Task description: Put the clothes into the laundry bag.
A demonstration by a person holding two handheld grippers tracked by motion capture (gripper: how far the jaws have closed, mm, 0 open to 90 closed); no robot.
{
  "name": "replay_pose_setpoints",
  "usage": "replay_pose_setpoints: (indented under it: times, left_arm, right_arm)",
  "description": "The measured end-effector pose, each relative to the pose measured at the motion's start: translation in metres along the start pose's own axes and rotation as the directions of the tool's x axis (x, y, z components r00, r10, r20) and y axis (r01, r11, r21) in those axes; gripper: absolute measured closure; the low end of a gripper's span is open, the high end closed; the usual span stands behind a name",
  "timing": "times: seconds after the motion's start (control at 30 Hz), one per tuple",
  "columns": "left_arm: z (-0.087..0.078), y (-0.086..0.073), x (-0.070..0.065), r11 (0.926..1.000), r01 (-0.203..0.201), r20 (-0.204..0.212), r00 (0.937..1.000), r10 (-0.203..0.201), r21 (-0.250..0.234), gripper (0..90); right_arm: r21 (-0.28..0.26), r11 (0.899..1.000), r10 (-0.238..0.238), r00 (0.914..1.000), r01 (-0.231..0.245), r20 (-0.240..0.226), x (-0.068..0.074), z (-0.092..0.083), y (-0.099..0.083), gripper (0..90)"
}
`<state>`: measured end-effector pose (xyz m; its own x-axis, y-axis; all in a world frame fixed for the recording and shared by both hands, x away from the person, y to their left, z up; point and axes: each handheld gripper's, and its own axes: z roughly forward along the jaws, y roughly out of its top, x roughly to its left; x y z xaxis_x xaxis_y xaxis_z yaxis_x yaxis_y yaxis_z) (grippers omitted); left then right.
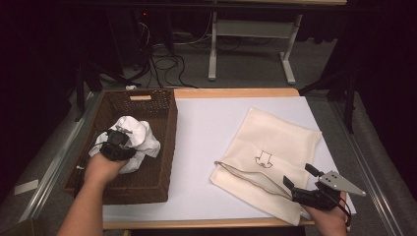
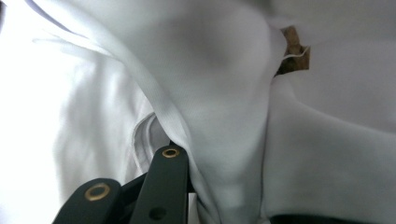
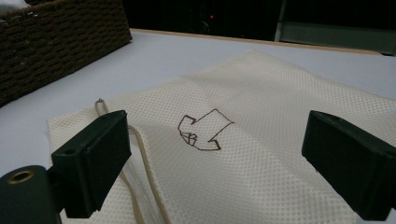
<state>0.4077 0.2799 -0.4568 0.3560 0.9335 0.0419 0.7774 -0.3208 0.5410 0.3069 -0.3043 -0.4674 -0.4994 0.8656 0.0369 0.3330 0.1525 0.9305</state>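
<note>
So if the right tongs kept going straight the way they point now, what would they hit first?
Most likely the cream mesh bag, around its arrow mark. The right tongs stand open just above it, aimed low across the fabric; depth is unclear.

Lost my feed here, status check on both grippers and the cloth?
Left gripper shut on white cloth in basket. Right gripper open, at mesh bag corner. Nothing in the way.
</note>
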Motion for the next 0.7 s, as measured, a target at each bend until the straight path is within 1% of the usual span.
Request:
replay_pose_setpoints:
  times: [0.07, 0.1, 0.2, 0.33, 0.37, 0.4, 0.43, 0.53, 0.57, 0.6, 0.63, 0.67, 0.7]
  left_arm:
    - [-0.005, 0.0, -0.001, 0.9984, -0.012, 0.001, 0.9999, 0.012, -0.056, 76.0]
    - [-0.007, -0.001, -0.002, 0.9973, -0.014, 0.002, 0.9999, 0.014, -0.072, 76.0]
    - [-0.01, -0.001, -0.004, 0.9935, -0.029, 0.002, 0.9996, 0.03, -0.11, 75.9]
    - [-0.018, -0.002, -0.005, 0.9832, -0.04, -0.01, 0.9992, 0.038, -0.178, 76.1]
    - [-0.018, -0.002, -0.005, 0.9832, -0.04, -0.01, 0.9992, 0.038, -0.178, 76.2]
    - [-0.02, -0.002, -0.005, 0.9797, -0.04, -0.016, 0.9992, 0.038, -0.197, 76.2]
    - [-0.023, -0.003, -0.006, 0.9736, -0.043, -0.022, 0.999, 0.039, -0.224, 76.5]
    - [-0.028, -0.005, -0.006, 0.9596, -0.045, -0.036, 0.9987, 0.036, -0.278, 76.5]
    - [-0.028, -0.005, -0.006, 0.9596, -0.045, -0.036, 0.9987, 0.036, -0.278, 76.5]
    - [-0.032, -0.006, -0.006, 0.9488, -0.048, -0.049, 0.9982, 0.034, -0.312, 76.5]
    - [-0.033, -0.007, -0.006, 0.9438, -0.053, -0.054, 0.9979, 0.037, -0.326, 76.5]
    - [-0.033, -0.007, -0.006, 0.9438, -0.053, -0.054, 0.9979, 0.037, -0.326, 76.5]
    - [-0.036, -0.008, -0.006, 0.9316, -0.055, -0.059, 0.9976, 0.035, -0.359, 76.5]
  right_arm:
    - [-0.004, 1.0, -0.003, 1.0, 0.003, 0.0, 0.0, 0.0, 0.0, 8.6]
    - [-0.004, 1.0, -0.004, 1.0, 0.004, 0.0, 0.0, 0.0, 0.0, 8.6]
    - [-0.003, 1.0, -0.002, 1.0, 0.002, 0.001, 0.0, 0.0, 0.0, 8.9]
    - [-0.011, 1.0, -0.003, 1.0, 0.003, 0.006, -0.001, -0.001, 0.0, 8.8]
    - [-0.011, 1.0, -0.003, 1.0, 0.003, 0.006, -0.001, -0.001, 0.0, 8.8]
    - [-0.014, 1.0, -0.002, 0.9999, 0.002, 0.01, -0.001, -0.001, 0.0, 8.8]
    - [-0.016, 1.0, 0.002, 1.0, -0.001, 0.01, -0.001, -0.001, 0.0, 8.8]
    - [-0.015, 1.0, 0.002, 0.9999, -0.002, 0.01, -0.001, -0.001, 0.0, 8.9]
    - [-0.014, 1.0, 0.001, 0.9999, -0.001, 0.011, -0.001, -0.001, 0.0, 8.9]
    - [-0.015, 1.0, 0.002, 0.9999, -0.002, 0.011, -0.001, -0.001, 0.0, 8.9]
    - [-0.016, 1.0, 0.001, 1.0, -0.001, 0.01, -0.001, -0.001, 0.0, 8.9]
    - [-0.016, 1.0, 0.001, 1.0, -0.001, 0.01, -0.001, -0.001, 0.0, 8.9]
    - [-0.017, 1.0, 0.001, 0.9999, -0.001, 0.011, -0.001, -0.001, 0.0, 8.9]
